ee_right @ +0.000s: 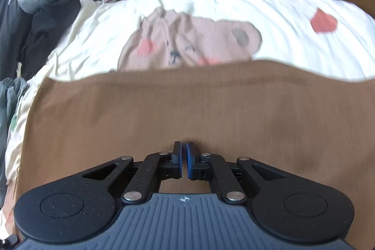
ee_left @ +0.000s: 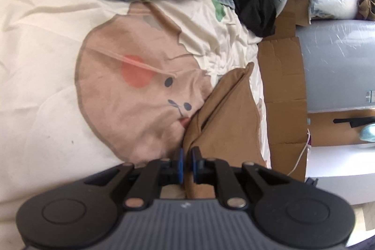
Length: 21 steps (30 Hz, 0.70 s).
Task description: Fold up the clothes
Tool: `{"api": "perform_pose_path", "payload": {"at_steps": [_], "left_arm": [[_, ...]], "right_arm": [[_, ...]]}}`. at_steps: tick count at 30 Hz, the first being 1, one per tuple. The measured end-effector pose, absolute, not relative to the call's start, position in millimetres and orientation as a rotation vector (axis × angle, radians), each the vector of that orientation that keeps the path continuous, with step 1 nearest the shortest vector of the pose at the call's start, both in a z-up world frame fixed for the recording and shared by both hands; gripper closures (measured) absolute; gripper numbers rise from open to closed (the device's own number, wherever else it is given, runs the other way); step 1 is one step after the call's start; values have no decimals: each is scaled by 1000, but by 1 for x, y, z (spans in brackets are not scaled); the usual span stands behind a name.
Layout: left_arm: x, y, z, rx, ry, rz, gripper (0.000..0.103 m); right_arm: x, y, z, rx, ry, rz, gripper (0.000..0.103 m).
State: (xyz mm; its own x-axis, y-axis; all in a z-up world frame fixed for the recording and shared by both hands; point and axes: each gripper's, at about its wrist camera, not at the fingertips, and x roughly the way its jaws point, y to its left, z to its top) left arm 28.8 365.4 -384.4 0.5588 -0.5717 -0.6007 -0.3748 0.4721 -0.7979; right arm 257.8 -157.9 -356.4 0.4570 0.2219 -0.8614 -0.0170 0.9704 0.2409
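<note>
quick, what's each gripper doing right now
left gripper: closed, pinching the brown garment
right gripper: closed over the brown garment; whether it grips it cannot be told

the brown garment is soft matt cloth with a fine knit look. the sheet is smooth, creased cotton-like cloth with a printed bear. the left hand-held gripper is matt black plastic, with blue pads and shiny metal pins. cardboard looks dull and rough.
</note>
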Motion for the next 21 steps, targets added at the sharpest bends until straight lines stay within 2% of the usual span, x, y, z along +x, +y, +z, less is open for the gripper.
{"api": "perform_pose_path", "payload": {"at_steps": [7, 21], "left_arm": [[29, 362, -386, -1125, 1028, -131, 95], [32, 362, -370, -1095, 1016, -175, 96]], "right_arm": [[295, -165, -360, 186, 1054, 133, 94], [309, -170, -358, 257, 1031, 81, 93]]}}
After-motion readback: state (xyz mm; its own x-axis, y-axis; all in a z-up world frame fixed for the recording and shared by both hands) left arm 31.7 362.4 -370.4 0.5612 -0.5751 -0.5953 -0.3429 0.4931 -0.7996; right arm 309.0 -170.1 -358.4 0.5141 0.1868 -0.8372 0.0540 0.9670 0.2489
